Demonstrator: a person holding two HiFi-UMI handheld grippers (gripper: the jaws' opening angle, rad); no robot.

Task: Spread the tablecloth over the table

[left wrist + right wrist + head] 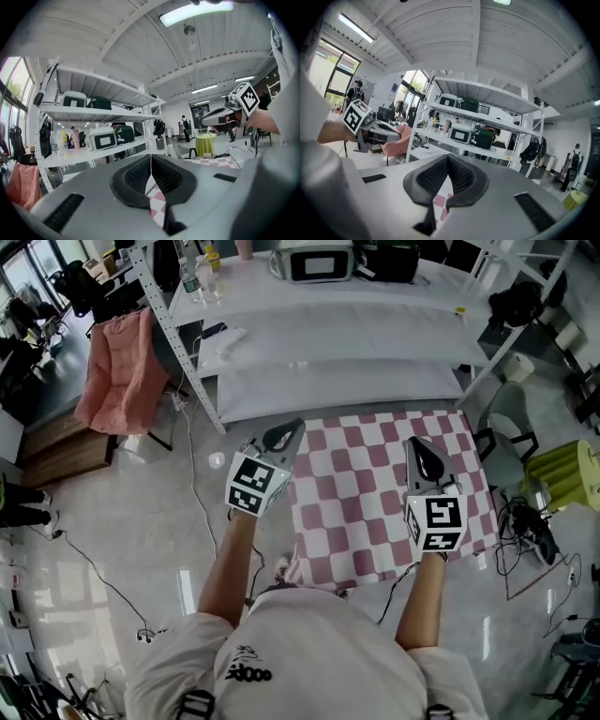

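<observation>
The pink-and-white checked tablecloth (384,493) hangs stretched between my two raised grippers, and whatever lies under it is hidden. My left gripper (286,434) is shut on the cloth's near left corner. In the left gripper view the checked fabric (157,206) is pinched between the closed pads. My right gripper (423,454) is shut on the cloth's near right corner, and a strip of cloth (440,204) shows below its closed pads. Both grippers point roughly level towards the shelf rack. Each one shows in the other's view: the right gripper (220,113) and the left gripper (389,133).
A white shelf rack (337,334) with cases and bottles stands just beyond the cloth. A pink chair (122,371) is at the left. At the right are a grey chair (511,427) and a yellow-green round table (567,470). Cables (525,540) trail on the floor.
</observation>
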